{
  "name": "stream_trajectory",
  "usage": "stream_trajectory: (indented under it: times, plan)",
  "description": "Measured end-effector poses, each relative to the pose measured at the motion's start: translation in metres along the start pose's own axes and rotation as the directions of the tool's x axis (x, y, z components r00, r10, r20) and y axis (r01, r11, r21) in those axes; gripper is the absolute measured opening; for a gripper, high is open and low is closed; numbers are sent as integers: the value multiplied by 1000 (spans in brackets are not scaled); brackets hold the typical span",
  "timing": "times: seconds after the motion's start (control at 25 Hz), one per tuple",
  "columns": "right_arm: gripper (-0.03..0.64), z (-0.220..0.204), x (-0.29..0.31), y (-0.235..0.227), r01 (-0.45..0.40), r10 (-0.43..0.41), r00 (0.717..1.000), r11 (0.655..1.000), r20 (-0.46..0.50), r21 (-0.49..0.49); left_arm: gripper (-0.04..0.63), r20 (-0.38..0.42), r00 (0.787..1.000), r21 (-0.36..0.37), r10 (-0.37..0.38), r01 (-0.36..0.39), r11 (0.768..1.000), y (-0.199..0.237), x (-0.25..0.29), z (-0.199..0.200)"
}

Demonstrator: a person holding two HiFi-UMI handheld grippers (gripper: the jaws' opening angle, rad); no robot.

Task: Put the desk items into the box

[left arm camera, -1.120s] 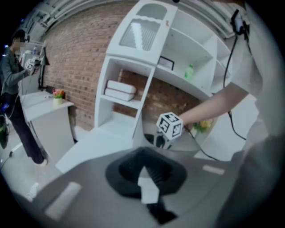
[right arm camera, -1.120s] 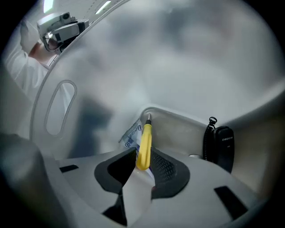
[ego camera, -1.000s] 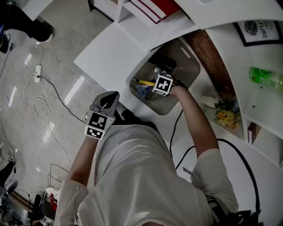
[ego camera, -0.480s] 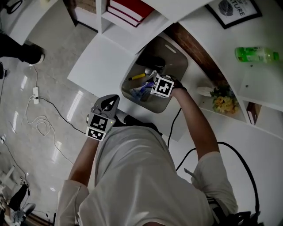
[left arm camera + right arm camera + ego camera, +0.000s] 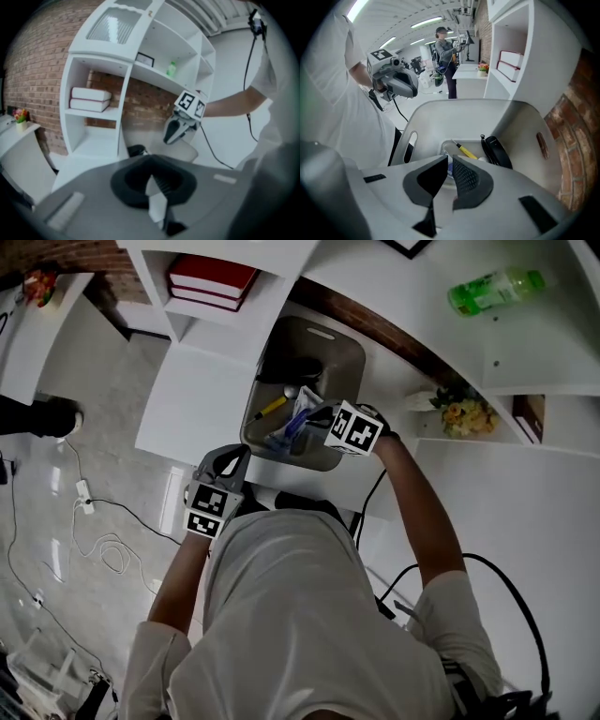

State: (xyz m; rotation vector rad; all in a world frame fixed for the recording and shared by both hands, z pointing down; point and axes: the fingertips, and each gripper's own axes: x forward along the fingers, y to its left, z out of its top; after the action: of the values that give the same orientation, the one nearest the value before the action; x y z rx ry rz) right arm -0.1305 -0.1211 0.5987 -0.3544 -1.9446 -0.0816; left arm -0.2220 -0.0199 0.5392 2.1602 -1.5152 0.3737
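The left gripper (image 5: 234,454) has its jaws together; the right gripper (image 5: 314,414) jaws have just been closing, nothing between.

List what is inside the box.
A yellow-handled tool, a black item and a blue-and-white item lie in the box. The right gripper, its empty jaws just closing, covers part of the floor; anything beneath is unseen.

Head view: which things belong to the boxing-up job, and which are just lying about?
Job: grey box; yellow pen and black device inside it.
Lying about: green bottle; flowers; red books.
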Motion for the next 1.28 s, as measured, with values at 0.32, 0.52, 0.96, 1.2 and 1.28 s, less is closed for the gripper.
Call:
stream_trajectory:
  times: [0.32,0.52,0.96,1.2,1.28]
  plan:
    - [3,-12,-35,13,61,-116,973,964,202,261,3,-31,996,17,-78,79,997,-15,14,-6]
    - [2,-25,-56,32,26,-168,927,921,336,389,3,-30,996,9,-78,78,997,-31,20,-6]
    - [2,-47,-102,78,62,-344,806,858,482,509,3,17,999,-36,32,-32,999,-77,13,-9]
    - [2,-62,-116,116,54,-368,776,848,512,527,3,21,997,-50,70,-69,996,-115,0,-20]
    - [2,-70,-119,127,42,-366,769,847,524,530,3,30,996,-50,85,-84,995,-127,-5,-19]
